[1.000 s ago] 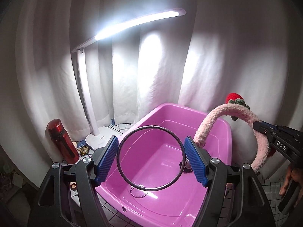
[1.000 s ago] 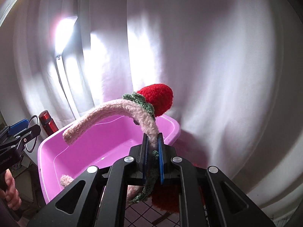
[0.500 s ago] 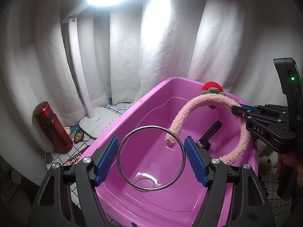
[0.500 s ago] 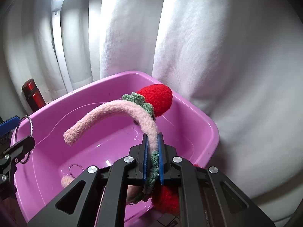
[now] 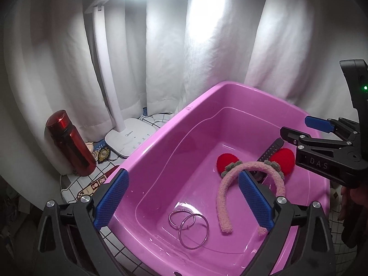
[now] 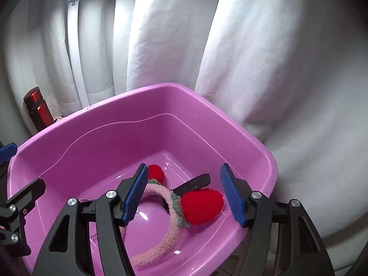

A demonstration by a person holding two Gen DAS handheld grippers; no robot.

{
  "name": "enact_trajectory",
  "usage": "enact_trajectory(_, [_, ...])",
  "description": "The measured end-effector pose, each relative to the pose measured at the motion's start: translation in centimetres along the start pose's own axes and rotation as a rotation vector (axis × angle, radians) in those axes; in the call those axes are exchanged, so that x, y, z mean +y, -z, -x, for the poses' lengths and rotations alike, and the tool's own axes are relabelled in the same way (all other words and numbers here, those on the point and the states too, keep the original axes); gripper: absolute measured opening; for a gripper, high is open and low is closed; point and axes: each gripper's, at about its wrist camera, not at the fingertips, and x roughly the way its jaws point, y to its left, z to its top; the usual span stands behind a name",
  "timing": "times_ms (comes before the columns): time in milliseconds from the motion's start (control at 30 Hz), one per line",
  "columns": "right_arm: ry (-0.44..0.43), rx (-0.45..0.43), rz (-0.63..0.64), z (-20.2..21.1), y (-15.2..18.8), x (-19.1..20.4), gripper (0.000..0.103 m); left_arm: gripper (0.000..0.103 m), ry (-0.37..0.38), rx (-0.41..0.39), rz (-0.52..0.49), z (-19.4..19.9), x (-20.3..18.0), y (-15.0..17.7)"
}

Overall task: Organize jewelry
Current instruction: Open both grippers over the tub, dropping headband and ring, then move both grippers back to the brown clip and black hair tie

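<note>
- The left tongs point(image 5: 182, 201) stood wide apart with nothing between the blue pads; they had just been opening, and two metal bangles point(image 5: 189, 227) lay overlapping on the floor of the pink plastic tub point(image 5: 161, 142), low in the centre of the left wrist view.
- The right tongs point(image 6: 184, 194) had also just been opening and gripped nothing; the fuzzy pink headband point(image 6: 171, 227) with its red strawberry pompoms point(image 6: 201, 203) lay loose on the tub floor beneath them, in the lower centre of the right wrist view.
- A black watch strap point(image 6: 192, 184) lay under the headband, towards the tub's far corner.
- The step in hand looked like release and withdrawal. Doing it well would mean lifting both tongs straight up, pads kept spread, so that neither pad snags the headband's plush nor nudges the bangles.
- The right tongs should clear the pompom before moving sideways.
- The watch's face was hidden under the headband.
- One headband end was cut off behind the left tongs' pad.
- Small items beside the red bottle point(image 5: 70, 145) and the lamp base point(image 5: 132, 139) at left were too small to name.
- The chequered bench point(image 5: 110, 168) showed only in slivers.
</note>
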Motion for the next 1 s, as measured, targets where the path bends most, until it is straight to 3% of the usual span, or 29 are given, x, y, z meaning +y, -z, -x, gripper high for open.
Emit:
enact_trajectory(600, [-0.033,-0.069,-0.119,6.5,3.6,-2.0,0.061,0.095,0.03,-0.021,0.012,3.5,-1.0,0.9])
enact_trajectory(833, [0.009,-0.08,-0.248,10.8,9.6,-6.2,0.063,0.096,0.121,-0.033,0.015,6.0,-3.3,1.5])
enact_trajectory(1000, [0.094,-0.045,-0.334,13.8,15.8,-10.0,0.063,0.097,0.219,-0.043,-0.019,7.8,-7.1,2.7])
